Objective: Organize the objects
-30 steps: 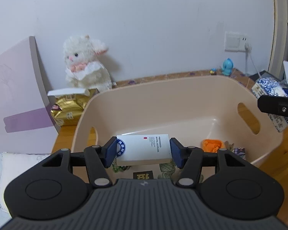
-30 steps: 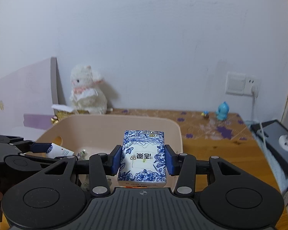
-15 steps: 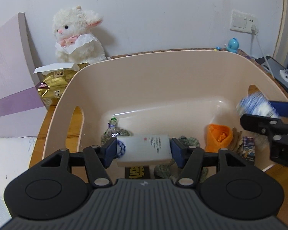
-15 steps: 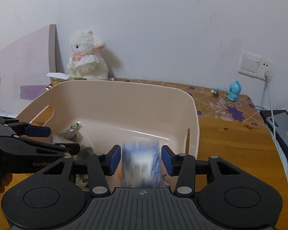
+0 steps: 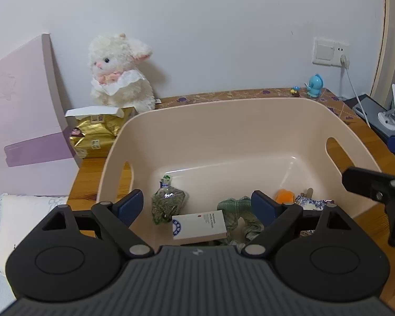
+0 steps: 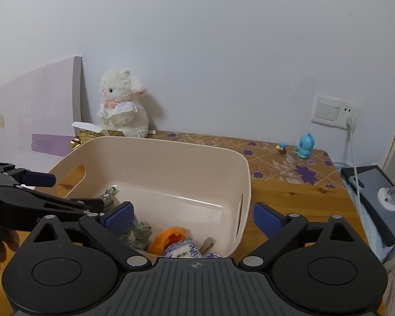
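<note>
"Where were your tongs?"

"My left gripper [image 5: 197, 205] and right gripper [image 6: 193, 217] both hung spread wide and empty above the beige bin [image 5: 239, 121]. The white box [image 5: 198, 226] lay flat inside it, the blue-patterned packet [image 6: 181, 250] beside the orange piece [image 6: 168, 238]."

"And doing it well?"

"I judged lifting straight up, clear of the rim, safest."

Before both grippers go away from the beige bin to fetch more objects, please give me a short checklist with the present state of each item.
1. Left gripper open, empty: ok.
2. Right gripper open, empty: ok.
3. White rectangular box lies inside the beige plastic bin: ok.
4. Blue-and-white patterned carton inside the bin: ok.
5. Carton lying stably: cannot tell, mostly hidden.
</note>
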### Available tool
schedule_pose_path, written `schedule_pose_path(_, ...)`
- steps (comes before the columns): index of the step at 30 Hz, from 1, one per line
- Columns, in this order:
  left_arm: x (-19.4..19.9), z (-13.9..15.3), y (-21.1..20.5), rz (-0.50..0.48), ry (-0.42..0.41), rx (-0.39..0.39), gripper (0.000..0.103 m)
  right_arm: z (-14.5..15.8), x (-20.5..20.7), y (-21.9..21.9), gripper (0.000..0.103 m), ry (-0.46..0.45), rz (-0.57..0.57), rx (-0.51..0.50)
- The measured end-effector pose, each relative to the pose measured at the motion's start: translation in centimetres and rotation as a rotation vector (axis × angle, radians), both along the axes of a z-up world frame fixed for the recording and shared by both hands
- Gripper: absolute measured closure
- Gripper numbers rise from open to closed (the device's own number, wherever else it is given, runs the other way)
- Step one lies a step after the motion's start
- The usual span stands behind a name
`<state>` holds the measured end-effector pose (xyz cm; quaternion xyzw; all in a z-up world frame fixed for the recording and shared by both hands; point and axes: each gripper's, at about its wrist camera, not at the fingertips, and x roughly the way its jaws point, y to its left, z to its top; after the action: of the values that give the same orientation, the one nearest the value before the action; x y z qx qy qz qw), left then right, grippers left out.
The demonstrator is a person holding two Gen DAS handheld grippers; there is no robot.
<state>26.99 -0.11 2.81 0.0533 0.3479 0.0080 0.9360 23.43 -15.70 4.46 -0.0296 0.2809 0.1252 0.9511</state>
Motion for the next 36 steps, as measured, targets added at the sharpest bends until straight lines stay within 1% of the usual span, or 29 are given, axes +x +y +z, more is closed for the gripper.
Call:
schedule_pose_path(2,-0.8,0.5,0.1,0.008,-0.005,-0.004,0.013,0.4,-0.8,0.1,0.000,-0.008,-0.001,-0.001)
schedule_pose_path(11,-5.0,2.6,0.9,0.026,-0.046,0.005,0.013,1.9,-5.1,0.4,0.000,-0.021,0.000,-0.007)
schedule_pose_path(17,-8.1,3.4,1.2,0.024,-0.066,0.006,0.013,2.4,-7.8,0.0,0.000,-0.022,0.001,-0.004)
schedule_pose_path(27,-13.2,3.5,1.5,0.021,-0.087,0.000,0.013,2.3,-12.8,-0.8,0.000,-0.028,-0.005,-0.009)
schedule_pose_path(32,-15.9,3.4,1.4,0.011,-0.094,-0.015,0.013,2.3,-15.4,-1.3,0.000,-0.030,-0.010,0.002)
schedule_pose_path(36,-18.1,3.6,0.9,-0.001,-0.113,0.003,0.013,2.2,-17.3,-1.7,0.000,-0.035,-0.010,0.010)
